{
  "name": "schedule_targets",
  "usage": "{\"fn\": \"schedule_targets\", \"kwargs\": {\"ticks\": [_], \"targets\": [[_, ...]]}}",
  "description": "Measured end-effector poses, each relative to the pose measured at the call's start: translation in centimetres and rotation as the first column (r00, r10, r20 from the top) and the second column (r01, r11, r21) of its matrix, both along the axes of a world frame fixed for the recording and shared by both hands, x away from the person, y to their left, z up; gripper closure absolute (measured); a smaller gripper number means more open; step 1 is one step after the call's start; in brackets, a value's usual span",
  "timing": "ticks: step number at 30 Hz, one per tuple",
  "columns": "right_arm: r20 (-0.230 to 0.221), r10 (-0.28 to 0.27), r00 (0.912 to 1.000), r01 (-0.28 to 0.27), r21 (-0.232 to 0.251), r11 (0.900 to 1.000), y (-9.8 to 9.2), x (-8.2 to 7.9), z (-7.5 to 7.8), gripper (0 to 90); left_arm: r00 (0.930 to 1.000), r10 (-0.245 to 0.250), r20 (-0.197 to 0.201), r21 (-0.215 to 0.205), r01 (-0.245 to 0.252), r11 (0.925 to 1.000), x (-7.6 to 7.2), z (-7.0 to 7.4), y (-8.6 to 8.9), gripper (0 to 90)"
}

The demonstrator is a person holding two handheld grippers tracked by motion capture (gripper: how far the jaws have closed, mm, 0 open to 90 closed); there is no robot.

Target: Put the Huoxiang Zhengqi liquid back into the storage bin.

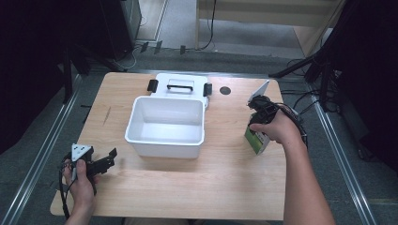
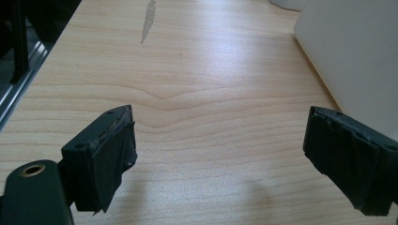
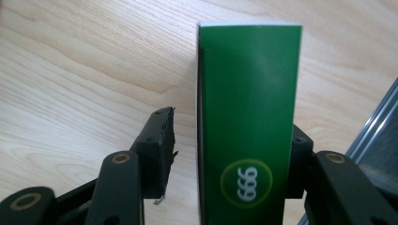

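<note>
Nearest to us in the high view is the left gripper (image 1: 109,159), held in the person's left hand (image 1: 80,180) over the near left corner of the wooden table (image 1: 187,183), well to the near left of the white bin (image 1: 166,125). We take that bin as our landmark. In the left gripper view its two black padded jaws stand wide apart with only bare wood grain between them, and the bin's white wall (image 2: 349,56) rises just beyond the jaw at the right of that view.

The white bin is an open rectangular tub with rounded corners, sitting about mid-table. Touching its far side lies a white lid (image 1: 180,85), flat on the table, with a black handle on top and a black latch at each end. A small dark round spot (image 1: 225,90) marks the wood to the far right of the bin.

To the right of the bin, near the table's right edge, the right hand (image 1: 277,129) holds the right gripper (image 1: 259,123) over a small green carton (image 1: 256,139). In the right gripper view the carton (image 3: 248,112) is a narrow, upright box with a plain green face, a thin white edge at its top and a white ring enclosing white digits (they read as 666 or 999, depending on which way up). It stands between the jaws: the jaw at the right of that view lies against its side, while the other jaw shows a gap, so the right gripper is not closed on it.
</note>
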State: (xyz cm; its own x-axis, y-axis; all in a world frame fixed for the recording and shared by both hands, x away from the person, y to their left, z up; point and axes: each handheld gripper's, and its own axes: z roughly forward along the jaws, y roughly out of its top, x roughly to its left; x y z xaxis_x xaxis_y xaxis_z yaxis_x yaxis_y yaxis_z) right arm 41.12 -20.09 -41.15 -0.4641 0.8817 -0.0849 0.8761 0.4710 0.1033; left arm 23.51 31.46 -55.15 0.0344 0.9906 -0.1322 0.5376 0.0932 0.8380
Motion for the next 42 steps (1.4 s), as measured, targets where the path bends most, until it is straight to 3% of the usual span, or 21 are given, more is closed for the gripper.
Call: {"fn": "schedule_targets", "kwargs": {"ticks": [8, 10, 12, 17, 18, 20, 21, 22, 26, 27, 28, 30, 33, 35, 36, 37, 38, 39, 40, 41, 42], "targets": [[-0.001, 0.019, 0.9998, -0.019, -0.01, 1.0, -0.4, -0.1, -0.3, 63.1, 1.0, 0.0, 0.0, -0.001, 0.0, 1.0, 0.0, 0.0, 0.0, 10.5], [0.01, 0.067, 0.9977, -0.067, -0.011, 0.998, -0.4, -0.3, -0.3, 64.5, 1.0, 0.001, -0.001, -0.001, -0.001, 1.0, 0.0, 0.0, 0.0, 10.5], [0.008, 0.069, 0.9976, -0.069, -0.01, 0.998, -0.4, -0.3, -0.3, 64.6, 1.0, 0.0, -0.001, -0.001, 0.0, 1.0, 0.0, 0.0, 0.0, 10.5], [0.042, 0.149, 0.9879, -0.149, -0.014, 0.989, -0.3, -0.7, 0.1, 65.0, 1.0, 0.002, 0.001, -0.002, -0.002, 1.0, 0.0, 0.0, 0.0, 10.5], [0.069, 0.209, 0.9754, -0.209, -0.014, 0.978, -0.2, -1.0, 0.4, 64.7, 1.0, 0.002, 0.001, -0.002, -0.002, 1.0, 0.0, 0.0, 0.0, 10.5], [0.075, 0.225, 0.9715, -0.224, -0.014, 0.974, -0.1, -1.1, 0.5, 64.7, 1.0, 0.002, 0.001, -0.002, -0.002, 1.0, 0.0, 0.0, 0.0, 10.5], [0.092, 0.281, 0.9554, -0.28, -0.022, 0.96, 0.1, -1.5, 0.8, 64.7, 1.0, 0.002, 0.001, -0.002, -0.002, 1.0, 0.0, 0.0, 0.0, 10.5], [0.092, 0.281, 0.9554, -0.28, -0.022, 0.96, 0.1, -1.5, 0.8, 64.7, 1.0, 0.002, 0.002, -0.002, -0.002, 1.0, 0.0, 0.0, 0.0, 10.5], [0.121, 0.369, 0.9215, -0.365, -0.054, 0.929, 0.4, -2.1, 1.4, 64.7, 1.0, 0.002, 0.001, -0.003, -0.002, 1.0, 0.0, 0.0, 0.0, 10.5], [0.129, 0.398, 0.9084, -0.393, -0.061, 0.918, 0.4, -2.3, 1.6, 64.7, 1.0, 0.003, 0.0, -0.003, -0.003, 1.0, 0.0, 0.0, 0.0, 10.5], [0.14, 0.437, 0.8884, -0.431, -0.075, 0.899, 0.4, -2.4, 1.8, 64.6, 1.0, 0.003, 0.0, -0.003, -0.003, 1.0, 0.0, 0.0, 0.0, 10.5], [0.148, 0.488, 0.86, -0.48, -0.091, 0.873, 0.4, -2.6, 2.1, 64.5, 1.0, 0.002, 0.0, -0.003, -0.002, 1.0, 0.0, 0.0, 0.0, 10.5], [0.162, 0.58, 0.7983, -0.57, -0.109, 0.815, 0.4, -3.1, 2.8, 64.4, 1.0, 0.003, 0.0, -0.003, -0.003, 1.0, 0.0, 0.0, 0.0, 10.5], [0.167, 0.601, 0.7814, -0.594, -0.098, 0.799, 0.4, -3.2, 3.2, 64.3, 1.0, 0.003, 0.0, -0.003, -0.003, 1.0, 0.0, 0.0, 0.0, 10.5], [0.173, 0.617, 0.7674, -0.612, -0.09, 0.786, 0.4, -3.3, 3.4, 64.6, 1.0, 0.004, 0.001, -0.003, -0.004, 1.0, 0.0, 0.0, 0.0, 10.5], [0.177, 0.641, 0.7466, -0.638, -0.082, 0.765, 0.5, -3.4, 3.7, 64.6, 1.0, 0.004, 0.002, -0.004, -0.004, 1.0, 0.0, 0.0, 0.0, 10.5], [0.18, 0.654, 0.7345, -0.653, -0.075, 0.754, 0.5, -3.5, 3.9, 64.7, 1.0, 0.005, 0.003, -0.005, -0.005, 1.0, 0.1, 0.0, 0.0, 10.6], [0.185, 0.686, 0.7034, -0.688, -0.066, 0.723, 0.6, -3.7, 4.3, 64.7, 1.0, 0.004, 0.002, -0.005, -0.004, 1.0, 0.1, 0.0, 0.0, 10.5], [0.185, 0.686, 0.7034, -0.688, -0.066, 0.723, 0.6, -3.7, 4.3, 64.7, 1.0, 0.005, 0.002, -0.005, -0.005, 1.0, 0.1, 0.0, 0.0, 10.5], [0.185, 0.709, 0.6807, -0.71, -0.07, 0.7, 0.6, -3.7, 4.5, 64.7, 1.0, 0.005, 0.002, -0.006, -0.005, 1.0, 0.1, 0.0, 0.0, 10.5], [0.182, 0.721, 0.668, -0.723, -0.069, 0.687, 0.7, -3.8, 4.7, 64.7, 1.0, 0.004, 0.002, -0.006, -0.004, 1.0, 0.1, 0.0, 0.0, 10.6]]}}
